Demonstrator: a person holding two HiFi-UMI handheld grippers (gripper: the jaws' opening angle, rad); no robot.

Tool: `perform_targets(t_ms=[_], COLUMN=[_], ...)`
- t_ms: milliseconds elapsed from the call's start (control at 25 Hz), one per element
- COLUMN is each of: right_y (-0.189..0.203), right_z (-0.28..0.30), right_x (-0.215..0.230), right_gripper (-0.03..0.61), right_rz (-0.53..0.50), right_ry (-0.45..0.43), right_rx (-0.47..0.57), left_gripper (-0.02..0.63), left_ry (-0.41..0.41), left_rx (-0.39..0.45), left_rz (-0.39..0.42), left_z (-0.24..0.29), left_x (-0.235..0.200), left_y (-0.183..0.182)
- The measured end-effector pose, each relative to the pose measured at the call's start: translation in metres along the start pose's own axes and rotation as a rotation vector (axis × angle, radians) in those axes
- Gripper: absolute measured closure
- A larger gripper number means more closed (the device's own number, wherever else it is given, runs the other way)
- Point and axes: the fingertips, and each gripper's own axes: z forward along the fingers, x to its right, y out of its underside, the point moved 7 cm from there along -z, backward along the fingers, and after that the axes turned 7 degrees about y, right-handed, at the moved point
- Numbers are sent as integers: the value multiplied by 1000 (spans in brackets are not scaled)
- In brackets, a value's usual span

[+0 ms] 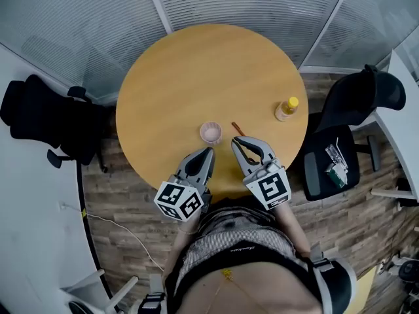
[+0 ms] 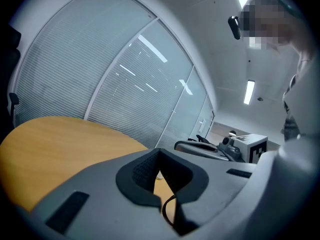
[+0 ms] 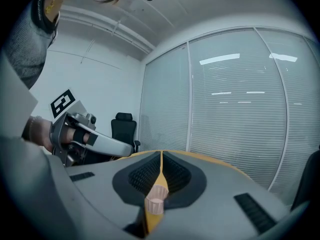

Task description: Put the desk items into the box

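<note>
Desk (image 1: pixel 190 64), round, wood-toned. On it:
- pink cup (image 1: pixel 211 132) near the close edge
- thin reddish stick (image 1: pixel 237 129) just beside the cup, too small to identify
- yellow-capped bottle (image 1: pixel 286 108) well apart, toward the right rim

No box found in any view.

Left hand-held gripper (image 1: pixel 209 150): jaws together, nothing between them, tips just short of the cup. Same from its own view (image 2: pixel 159 151): only bare desk past the closed pads.

Right hand-held gripper (image 1: pixel 236 141): jaws together, empty, tips near the stick. From its own view (image 3: pixel 161 156), cup (image 3: pixel 155 204) seen low through the slit, beyond the pads and not gripped.

Judged step: first pick not yet begun, cup the likeliest target.

Doing it well:
- Open the jaws before closing in on the cup, or risk nudging the light thing away.
- Come in low and level, one pad on each side of the wall.
- Close gently; thin wall probably crushable.
- Keep upright on the lift.
- Locate the box before carrying anything off.
- Keep the idle gripper clear of the stick.
</note>
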Motion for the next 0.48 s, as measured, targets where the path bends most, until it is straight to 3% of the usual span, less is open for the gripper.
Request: perform_targets(t_ms=[480], right_y=[6], right_z=[2], right_x=[13], right_gripper=[554], right_rz=[32], right_ry=[19], right_rx=[-36], left_gripper=[612], left_ry=[-10], left_rx=[1], left_rz=[-6], left_z=[-8], left_x=[4], left_y=[1])
